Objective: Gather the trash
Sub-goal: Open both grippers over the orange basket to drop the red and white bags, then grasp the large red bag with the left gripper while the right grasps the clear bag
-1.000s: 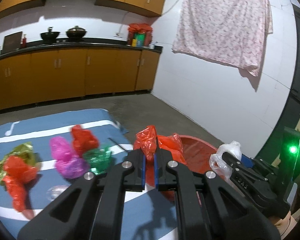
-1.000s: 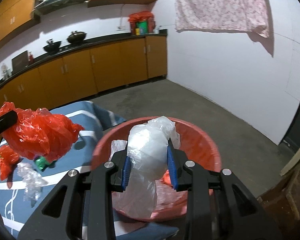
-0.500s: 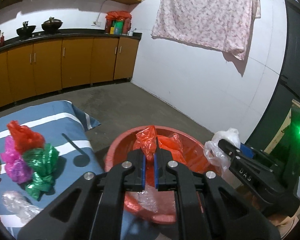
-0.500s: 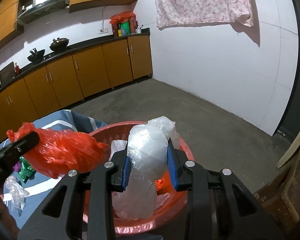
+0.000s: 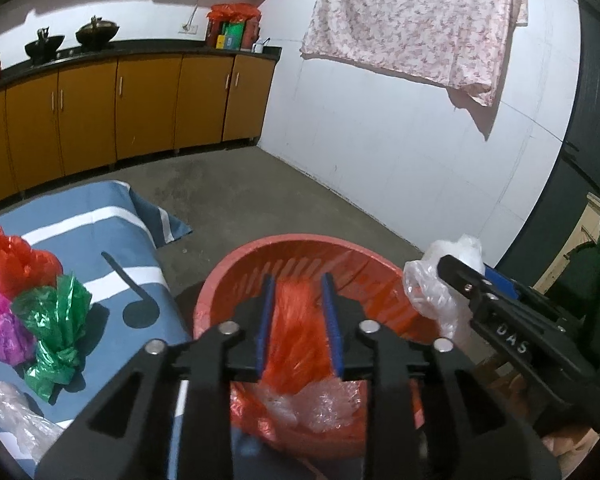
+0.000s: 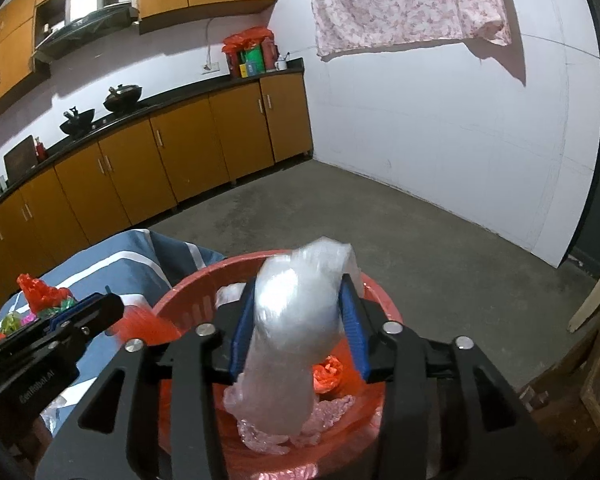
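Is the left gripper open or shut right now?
Open: the left gripper has its fingers spread, and the blurred red bag is dropping into the basin.

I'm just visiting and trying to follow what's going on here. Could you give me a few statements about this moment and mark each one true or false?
1. The left tool has its fingers apart above the red basin, with a blurred red bag between them. True.
2. The right tool holds a green bag. False: it grips a clear plastic bag.
3. The basin is blue. False: it is red.
4. A green bag and a pink bag lie on the blue striped cloth. True.
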A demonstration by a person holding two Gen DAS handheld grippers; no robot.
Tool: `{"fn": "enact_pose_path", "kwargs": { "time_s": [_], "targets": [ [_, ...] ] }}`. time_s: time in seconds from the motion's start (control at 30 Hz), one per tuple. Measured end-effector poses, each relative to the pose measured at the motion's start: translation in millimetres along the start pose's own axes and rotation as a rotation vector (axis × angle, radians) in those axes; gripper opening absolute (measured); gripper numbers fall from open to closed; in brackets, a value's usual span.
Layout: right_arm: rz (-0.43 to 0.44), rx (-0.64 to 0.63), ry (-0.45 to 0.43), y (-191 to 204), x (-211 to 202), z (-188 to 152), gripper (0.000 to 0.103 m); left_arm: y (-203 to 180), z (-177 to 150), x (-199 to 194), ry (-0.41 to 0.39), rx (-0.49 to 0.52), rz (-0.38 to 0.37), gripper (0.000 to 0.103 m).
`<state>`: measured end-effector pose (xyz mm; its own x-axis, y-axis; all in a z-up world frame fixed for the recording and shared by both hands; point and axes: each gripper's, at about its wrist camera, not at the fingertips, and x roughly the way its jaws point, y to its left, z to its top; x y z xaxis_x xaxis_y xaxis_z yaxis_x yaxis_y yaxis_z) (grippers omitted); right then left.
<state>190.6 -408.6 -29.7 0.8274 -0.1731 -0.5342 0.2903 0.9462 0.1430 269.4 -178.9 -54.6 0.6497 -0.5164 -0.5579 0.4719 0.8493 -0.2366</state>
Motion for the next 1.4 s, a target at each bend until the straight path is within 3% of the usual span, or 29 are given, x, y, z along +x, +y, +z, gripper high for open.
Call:
{"fn": "enact_pose_path", "kwargs": {
  "time_s": [0.2, 0.27, 0.4, 0.57, 0.83, 1.3, 1.4],
  "targets": [
    [-0.037, 0.002, -0.007, -4.8, -6.8, -4.6, 0.062, 14.4, -3.2, -8.7, -0.003, -0.034, 0.015, 0.041],
    [-0.052, -0.008, -0.017, -1.8, -10.6, -6.2, 0.068, 19.3, -4.8, -16.4, -0.011, -0.040, 0.027, 0.049],
    [-0.078, -0.012, -0.054, 6.2, -20.8, -10.9, 0.097, 26.7, -11.2, -39.9, -0.041, -0.027, 0.086, 0.069],
    [-0.068, -0.005, -0.057, 20.5, -26.5, -20.3, 0.101, 41.2, -26.0, -77.7, -0.076, -0.016, 0.178, 0.083],
    [0.005, -0.100, -0.059, 65.0, -37.7, -30.4, 0.101, 83.8, -50.1, -137.7, -0.118, -0.027, 0.351, 0.090],
    [0.318, -0.312, 0.006, 199.0, -50.7, -63.0, 0.100, 210.9, -99.5, -227.3, -0.123, -0.209, 0.700, 0.091],
    [0.378, -0.380, 0.029, 231.5, -50.3, -76.0, 0.092, 228.6, -106.5, -238.1, -0.118, -0.247, 0.730, 0.091]
  ]
}}
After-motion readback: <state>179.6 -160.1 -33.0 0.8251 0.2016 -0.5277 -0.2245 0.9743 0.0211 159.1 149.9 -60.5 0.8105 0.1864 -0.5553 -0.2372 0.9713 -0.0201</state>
